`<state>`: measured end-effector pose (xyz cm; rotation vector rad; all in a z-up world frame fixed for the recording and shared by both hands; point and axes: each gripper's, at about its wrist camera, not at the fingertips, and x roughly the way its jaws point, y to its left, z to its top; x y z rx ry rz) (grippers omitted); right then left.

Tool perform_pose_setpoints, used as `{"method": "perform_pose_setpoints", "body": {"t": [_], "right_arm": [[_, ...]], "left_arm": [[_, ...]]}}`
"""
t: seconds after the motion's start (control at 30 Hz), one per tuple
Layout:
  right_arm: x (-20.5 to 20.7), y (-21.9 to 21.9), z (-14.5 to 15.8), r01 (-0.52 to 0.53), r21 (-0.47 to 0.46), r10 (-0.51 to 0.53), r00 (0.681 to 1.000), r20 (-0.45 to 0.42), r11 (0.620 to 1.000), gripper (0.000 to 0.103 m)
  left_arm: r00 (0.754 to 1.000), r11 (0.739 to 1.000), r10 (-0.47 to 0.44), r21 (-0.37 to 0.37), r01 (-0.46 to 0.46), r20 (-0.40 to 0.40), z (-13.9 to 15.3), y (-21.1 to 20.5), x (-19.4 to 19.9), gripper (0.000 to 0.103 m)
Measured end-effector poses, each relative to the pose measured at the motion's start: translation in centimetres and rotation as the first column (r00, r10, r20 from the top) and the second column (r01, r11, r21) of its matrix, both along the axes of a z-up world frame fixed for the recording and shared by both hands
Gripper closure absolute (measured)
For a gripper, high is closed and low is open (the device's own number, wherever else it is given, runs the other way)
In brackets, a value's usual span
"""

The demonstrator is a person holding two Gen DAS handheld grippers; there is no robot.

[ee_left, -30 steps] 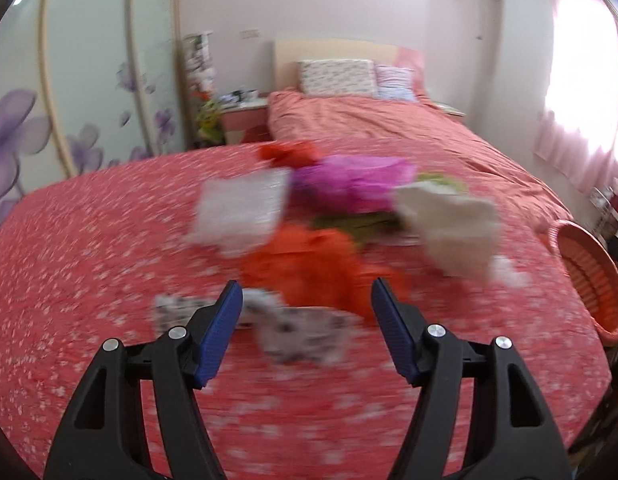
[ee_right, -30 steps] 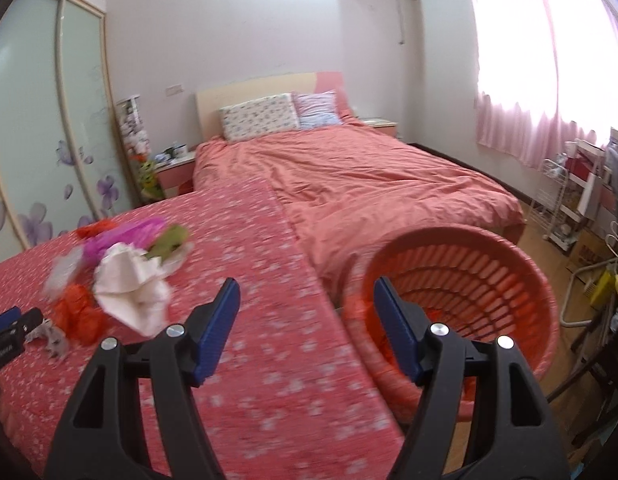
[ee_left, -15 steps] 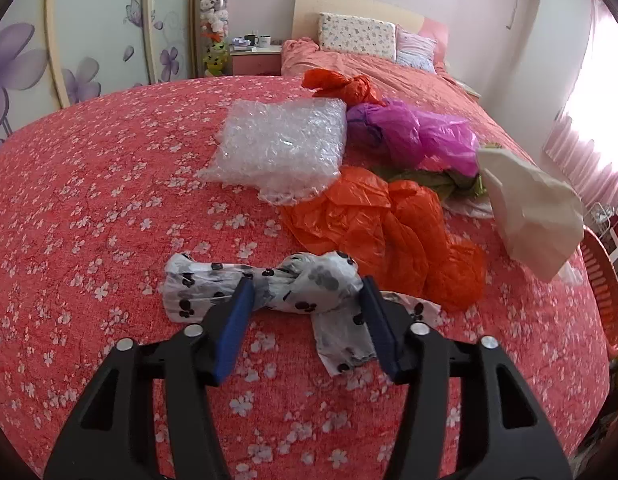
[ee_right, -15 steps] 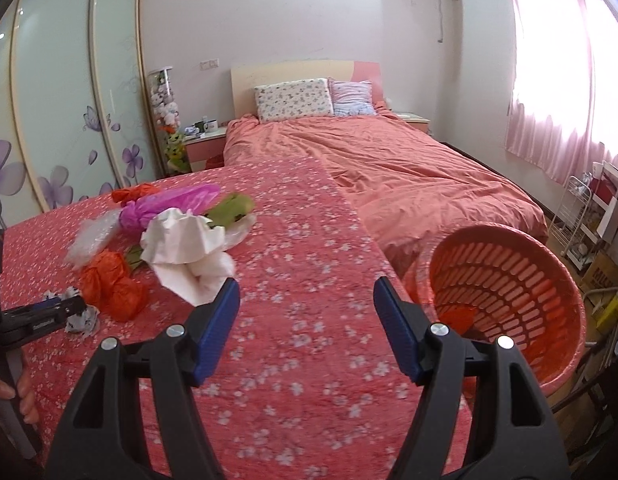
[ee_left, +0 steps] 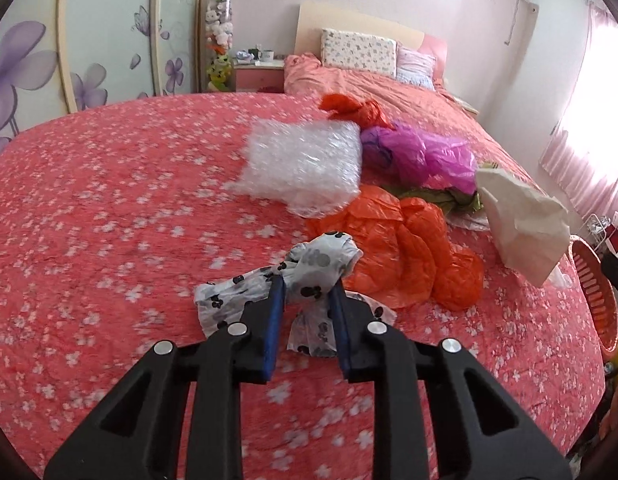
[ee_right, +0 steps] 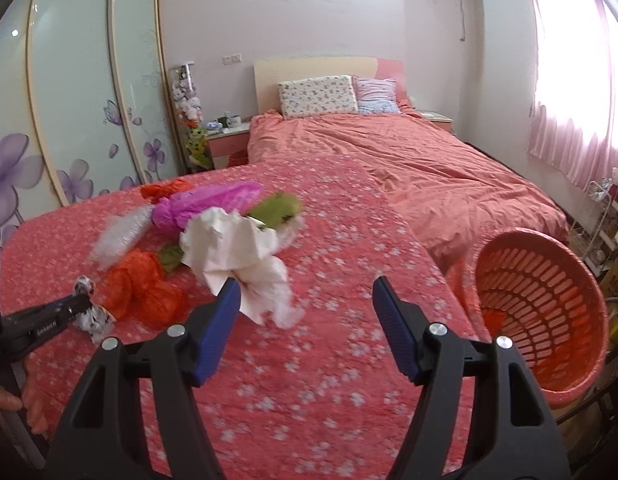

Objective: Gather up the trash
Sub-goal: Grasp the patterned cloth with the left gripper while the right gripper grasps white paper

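Left gripper (ee_left: 307,286) pinched narrow on the black-spotted white bag (ee_left: 309,276), lying on the floral red cover (ee_left: 109,208) at 6 o'clock of the trash pile. Just at 1 o'clock of it, touching, a crumpled orange bag (ee_left: 409,248); bubble wrap (ee_left: 305,164) at 12 o'clock, magenta bag (ee_left: 429,156) beyond. Right gripper (ee_right: 307,300) spread wide, holding nothing, white crumpled bag (ee_right: 237,256) near its left finger. Orange basket (ee_right: 545,312) at 3 o'clock, beside the cover's edge
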<state>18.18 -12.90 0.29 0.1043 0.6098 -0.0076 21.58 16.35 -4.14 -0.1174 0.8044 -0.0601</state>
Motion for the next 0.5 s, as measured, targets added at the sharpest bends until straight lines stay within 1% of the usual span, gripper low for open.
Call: {"method": "perform_pose_setpoints", "body": {"t": [0.1,0.13,0.2,0.23,0.3,0.37,0.43,0.47,0.5], "right_arm": [[0.8,1.1,0.3,-0.044,0.043,0.044,0.999,-0.002,0.998,0.052],[1.3,1.7,0.3,-0.064,0.056,0.064,0.998,-0.005,0.996,0.054],[2.1,2.8,0.1,-0.089,0.061,0.09,0.996,-0.013,0.994,0.063],[2.4,3.2,0.0,-0.095,0.059,0.096,0.995,-0.019,0.994,0.066],[3.4,4.1,-0.4,-0.104,0.056,0.106,0.994,-0.039,0.993,0.074],[4.2,4.6,-0.8,-0.102,0.054,0.105,0.993,-0.054,0.993,0.076],[4.9,4.9,-1.4,-0.091,0.053,0.095,0.993,-0.072,0.994,0.081],[5.0,4.9,-1.6,-0.092,0.058,0.096,0.992,-0.079,0.994,0.088],[5.2,4.9,-1.8,-0.095,0.065,0.1,0.991,-0.086,0.993,0.091]], "left_arm": [[1.0,1.0,0.01,-0.003,-0.01,0.024,0.8,0.8,-0.6,0.08],[0.999,1.0,0.015,-0.006,-0.015,0.034,1.1,1.2,-0.9,0.08],[0.999,1.0,0.021,-0.008,-0.021,0.044,1.6,1.5,-1.0,0.08],[0.998,1.0,0.026,-0.009,-0.025,0.05,1.8,1.8,-1.1,0.08],[0.998,0.999,0.031,-0.012,-0.03,0.059,2.1,2.2,-1.2,0.08],[0.997,0.999,0.036,-0.015,-0.035,0.066,2.4,2.5,-1.3,0.08],[0.997,0.999,0.04,-0.017,-0.039,0.069,2.6,2.8,-1.4,0.08],[0.997,0.999,0.041,-0.019,-0.04,0.069,2.6,2.9,-1.4,0.08],[0.997,0.999,0.043,-0.02,-0.041,0.069,2.6,3.0,-1.4,0.08]]}}
